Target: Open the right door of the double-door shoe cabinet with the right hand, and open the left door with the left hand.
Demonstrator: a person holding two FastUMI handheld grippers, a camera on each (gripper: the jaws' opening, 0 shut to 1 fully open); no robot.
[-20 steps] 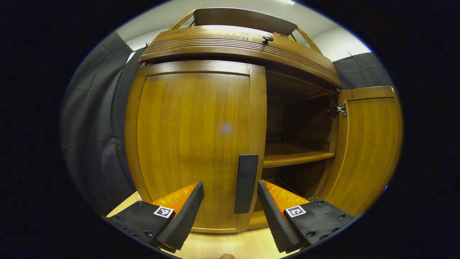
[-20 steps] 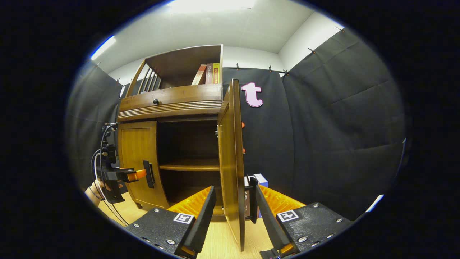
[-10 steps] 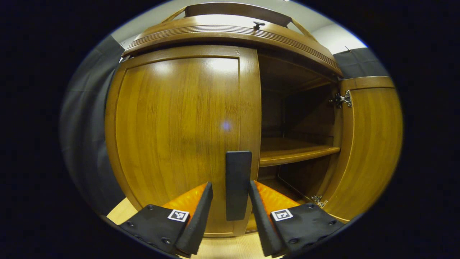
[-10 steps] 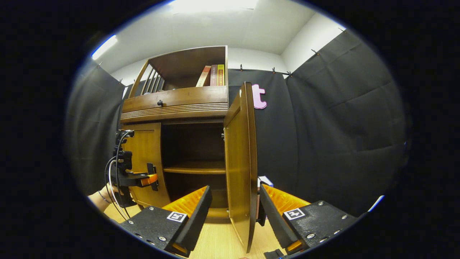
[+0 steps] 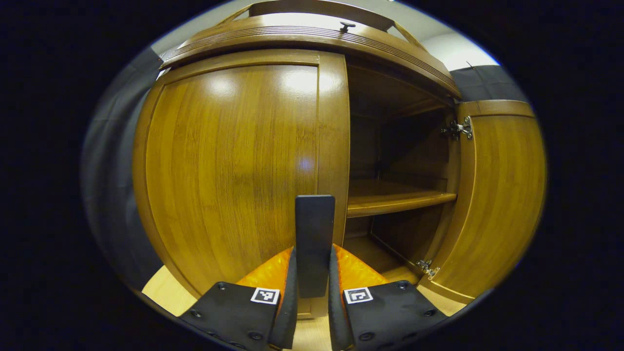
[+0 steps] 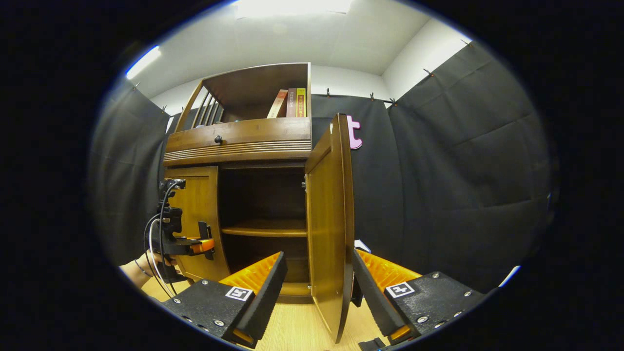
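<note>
Left claw (image 5: 312, 292) clamped on closed left door's handle (image 5: 314, 243); right claw (image 6: 317, 287) apart, straddling open right door (image 6: 329, 234).

Two gripper cams, both facing cabinet (image 6: 239, 141)
Left view: close, square on left door (image 5: 234, 165). Right view: farther back, edge-on to right door (image 6: 331, 229). Shared: shelf (image 5: 395, 200).

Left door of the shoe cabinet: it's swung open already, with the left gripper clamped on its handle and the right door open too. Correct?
Not quite. The left door is closed, flush with the cabinet front in the left gripper view. The left gripper does clamp its handle, and the right door stands open.
</note>
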